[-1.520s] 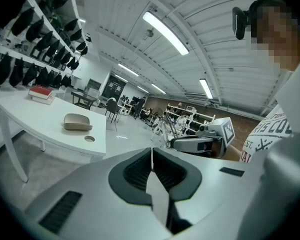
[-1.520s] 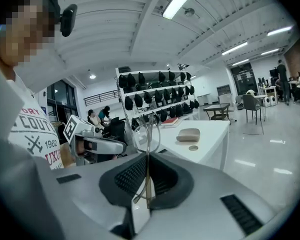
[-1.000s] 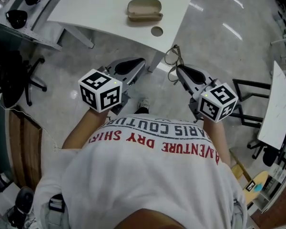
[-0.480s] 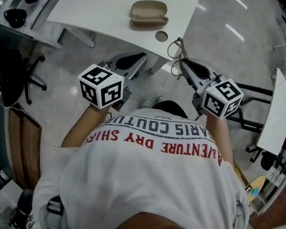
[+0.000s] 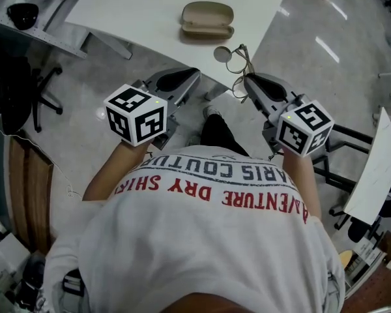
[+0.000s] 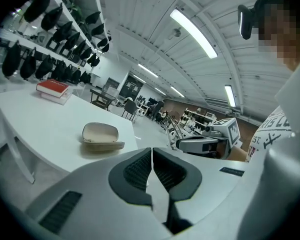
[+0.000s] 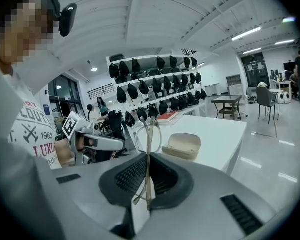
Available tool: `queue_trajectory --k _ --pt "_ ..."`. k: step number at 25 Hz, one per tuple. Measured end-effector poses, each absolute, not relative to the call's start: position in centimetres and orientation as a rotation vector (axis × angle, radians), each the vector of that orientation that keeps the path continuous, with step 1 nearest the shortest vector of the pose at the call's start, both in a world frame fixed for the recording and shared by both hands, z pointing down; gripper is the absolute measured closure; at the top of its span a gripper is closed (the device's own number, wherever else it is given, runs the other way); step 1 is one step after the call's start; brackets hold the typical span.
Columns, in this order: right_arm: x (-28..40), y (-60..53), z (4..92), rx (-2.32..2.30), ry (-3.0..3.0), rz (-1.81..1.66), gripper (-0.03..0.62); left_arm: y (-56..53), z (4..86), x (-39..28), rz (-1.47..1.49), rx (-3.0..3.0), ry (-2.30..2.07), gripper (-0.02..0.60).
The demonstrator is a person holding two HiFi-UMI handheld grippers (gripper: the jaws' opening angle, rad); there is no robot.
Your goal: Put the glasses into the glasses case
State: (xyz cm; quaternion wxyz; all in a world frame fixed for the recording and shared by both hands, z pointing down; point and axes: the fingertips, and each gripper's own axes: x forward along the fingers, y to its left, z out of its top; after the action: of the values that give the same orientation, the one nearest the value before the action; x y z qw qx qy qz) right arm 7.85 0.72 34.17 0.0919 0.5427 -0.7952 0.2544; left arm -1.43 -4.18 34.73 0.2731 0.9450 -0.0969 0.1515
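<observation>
**Spotter:** Since I can't see your feeds, what's nearest?

**Operator:** I have my right gripper [image 5: 247, 83] clamped on the glasses [image 7: 149, 134]. It pinches a thin part of the frame, and the lenses stick out beyond the tips. My left gripper [image 5: 190, 77] has its jaws pressed together on nothing.

**Spotter:** Where's the case from there?

**Operator:** The glasses case [image 5: 207, 19] sits on the white table [image 5: 137, 12], ahead of both hands and well apart from them. It lies a touch right of where my right gripper points and a touch left of where my left points. Its long axis runs across my head view.

**Spotter:** Which hand is closer?

**Operator:** The left, slightly, I'd judge. The lid looks down, though I can't be sure. If so, I'd expect that empty hand to open it before the glasses go in.
</observation>
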Motion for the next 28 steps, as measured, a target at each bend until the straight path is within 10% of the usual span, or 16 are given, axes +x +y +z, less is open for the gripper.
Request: queue_trajectory --k 28 --pt "12.3 -16.8 38.0 0.947 -2.484 0.7 0.562 -16.6 37.3 3.9 0.4 2.361 -0.692 0.548"
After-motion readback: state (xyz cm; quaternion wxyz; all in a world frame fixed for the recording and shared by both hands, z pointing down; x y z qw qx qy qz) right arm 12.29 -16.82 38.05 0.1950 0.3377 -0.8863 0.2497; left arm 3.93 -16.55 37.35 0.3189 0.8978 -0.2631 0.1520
